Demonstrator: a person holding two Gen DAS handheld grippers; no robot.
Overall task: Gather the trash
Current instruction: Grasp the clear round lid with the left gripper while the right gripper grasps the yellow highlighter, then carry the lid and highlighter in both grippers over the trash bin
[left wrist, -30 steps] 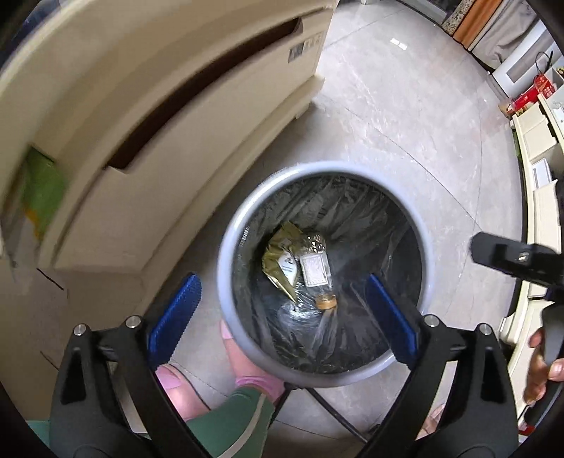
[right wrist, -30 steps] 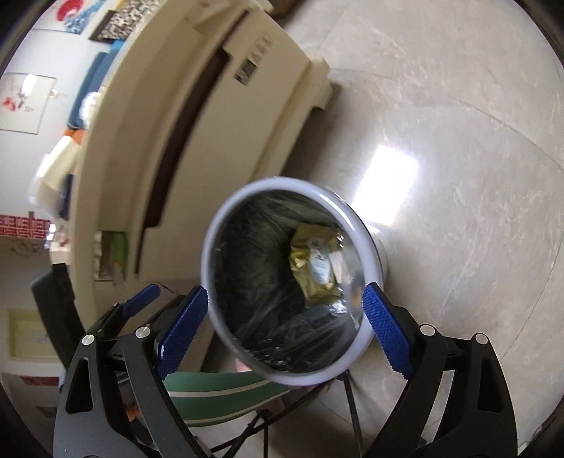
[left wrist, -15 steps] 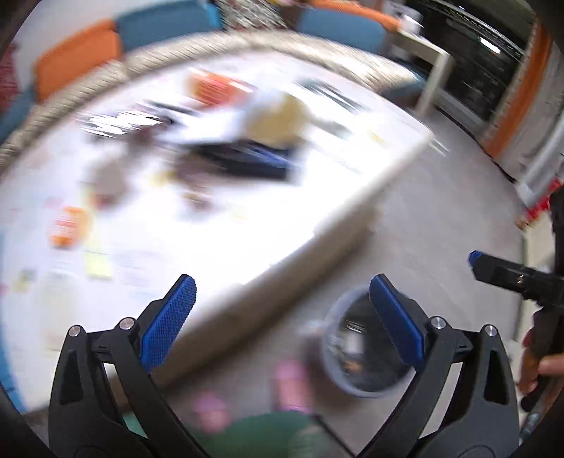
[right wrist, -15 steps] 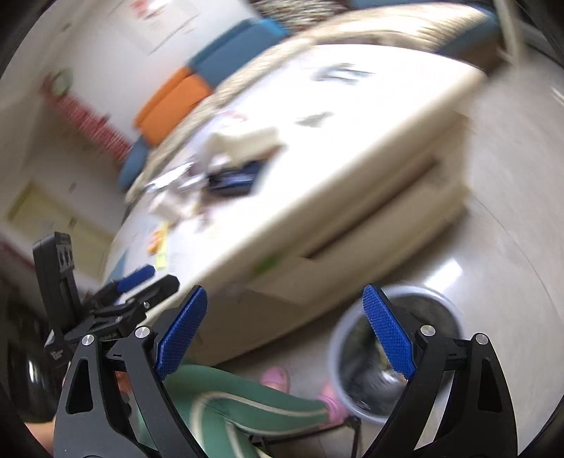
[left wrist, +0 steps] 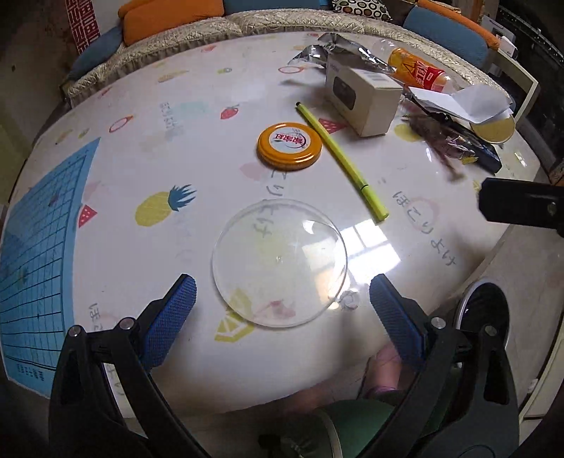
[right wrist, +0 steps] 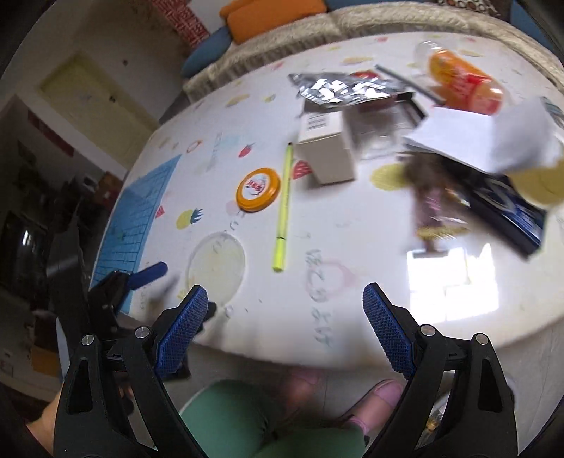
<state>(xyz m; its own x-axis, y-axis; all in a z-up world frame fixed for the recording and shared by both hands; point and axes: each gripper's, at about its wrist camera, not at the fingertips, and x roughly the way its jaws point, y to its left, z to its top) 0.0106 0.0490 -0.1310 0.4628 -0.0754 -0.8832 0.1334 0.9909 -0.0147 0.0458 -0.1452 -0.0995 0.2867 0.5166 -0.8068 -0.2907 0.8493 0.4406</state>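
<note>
My left gripper (left wrist: 280,308) is open over the near table edge, its blue pads either side of a clear domed plastic lid (left wrist: 280,262). Beyond lie an orange jar lid (left wrist: 289,146), a yellow-green pen (left wrist: 340,162), a beige box (left wrist: 363,97), a silver foil wrapper (left wrist: 328,53), an orange drink bottle (left wrist: 419,72) and crumpled white paper (left wrist: 465,102). My right gripper (right wrist: 285,324) is open and empty above the table's near edge. The left gripper (right wrist: 148,274) shows at lower left in the right wrist view. The trash bin (left wrist: 484,317) stands on the floor at right.
The white table (left wrist: 176,176) carries a fruit-print cover and a blue grid sheet (left wrist: 38,253). A dark packet (left wrist: 458,142) lies at far right. A sofa with orange and blue cushions (left wrist: 169,14) lines the far side. A person's green trouser leg (right wrist: 268,419) and pink slippers are below.
Both grippers swung up from over the trash bin to the table top. The bin has dropped to the lower right of the left wrist view. Both stayed open.
</note>
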